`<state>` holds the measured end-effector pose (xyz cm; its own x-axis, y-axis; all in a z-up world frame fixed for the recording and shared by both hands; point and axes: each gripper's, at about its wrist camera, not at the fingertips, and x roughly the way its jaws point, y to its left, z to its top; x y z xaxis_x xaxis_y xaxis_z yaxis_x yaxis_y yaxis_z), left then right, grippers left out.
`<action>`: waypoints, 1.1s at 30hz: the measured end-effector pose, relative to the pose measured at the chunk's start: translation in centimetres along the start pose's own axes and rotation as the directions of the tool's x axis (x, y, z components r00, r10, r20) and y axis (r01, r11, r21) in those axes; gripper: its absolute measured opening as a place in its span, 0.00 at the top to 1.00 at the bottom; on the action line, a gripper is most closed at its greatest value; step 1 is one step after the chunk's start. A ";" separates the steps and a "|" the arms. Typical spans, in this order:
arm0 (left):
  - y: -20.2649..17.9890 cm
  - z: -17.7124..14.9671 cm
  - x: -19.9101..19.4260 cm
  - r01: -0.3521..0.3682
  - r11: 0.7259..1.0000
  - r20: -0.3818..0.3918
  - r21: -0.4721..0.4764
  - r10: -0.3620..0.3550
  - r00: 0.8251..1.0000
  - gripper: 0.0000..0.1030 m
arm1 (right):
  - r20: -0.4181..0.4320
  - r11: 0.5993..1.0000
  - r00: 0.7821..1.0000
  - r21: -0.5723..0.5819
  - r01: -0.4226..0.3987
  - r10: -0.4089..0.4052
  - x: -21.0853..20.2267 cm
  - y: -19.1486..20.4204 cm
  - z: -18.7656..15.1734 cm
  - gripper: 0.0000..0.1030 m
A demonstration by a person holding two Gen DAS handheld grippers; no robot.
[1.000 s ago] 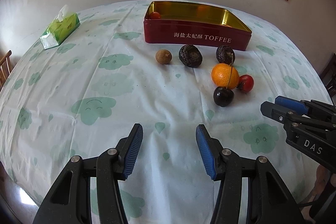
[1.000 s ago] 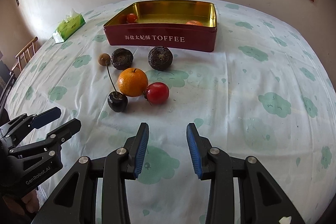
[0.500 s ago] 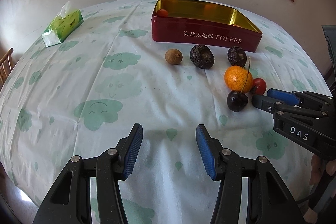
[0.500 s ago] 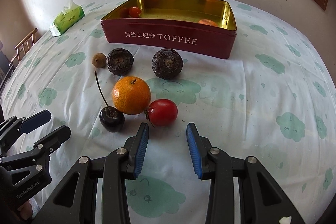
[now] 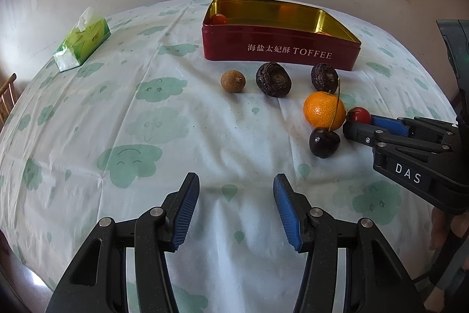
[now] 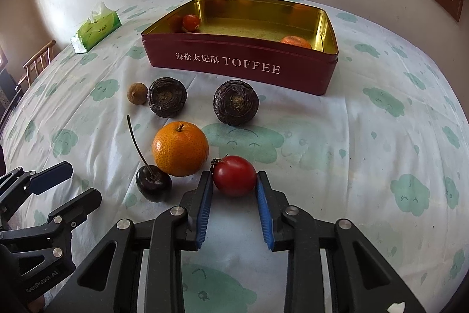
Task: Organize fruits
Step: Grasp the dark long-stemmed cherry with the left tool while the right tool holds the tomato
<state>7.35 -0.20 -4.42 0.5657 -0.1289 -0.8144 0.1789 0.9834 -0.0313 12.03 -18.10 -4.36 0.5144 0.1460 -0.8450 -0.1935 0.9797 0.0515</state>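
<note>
Right gripper point(image 6: 234, 187) fingers straddle red tomato point(image 6: 234, 179), not yet clamped; left gripper point(image 5: 236, 207) wide, holding nothing

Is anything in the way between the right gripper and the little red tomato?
No. The right gripper is open with the red tomato already between its fingers, nothing between them. The orange sits close on the left. On the way to the toffee tin, a dark wrinkled fruit stands in front of it.
</note>
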 end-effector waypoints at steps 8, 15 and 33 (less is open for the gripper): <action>-2.1 0.4 0.3 0.052 0.998 0.001 0.035 -0.052 0.999 0.48 | 0.004 0.998 1.000 0.056 0.025 -0.025 -0.5 -2.4 -0.7 0.74; -4.3 0.7 0.8 0.101 0.993 0.006 0.066 -0.101 0.995 0.48 | 0.004 0.994 0.998 0.100 0.054 -0.055 -0.9 -4.6 -1.1 0.74; -6.4 2.2 3.0 0.080 0.991 0.017 0.107 -0.082 0.997 0.48 | 0.013 0.988 0.998 0.139 0.066 -0.068 -1.3 -6.7 -1.8 0.73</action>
<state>9.68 -7.20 -5.37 0.5627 -0.2110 -0.7993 0.3082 0.9507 -0.0340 11.14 -25.13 -4.53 0.5374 0.0805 -0.8395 -0.0412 0.9967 0.0692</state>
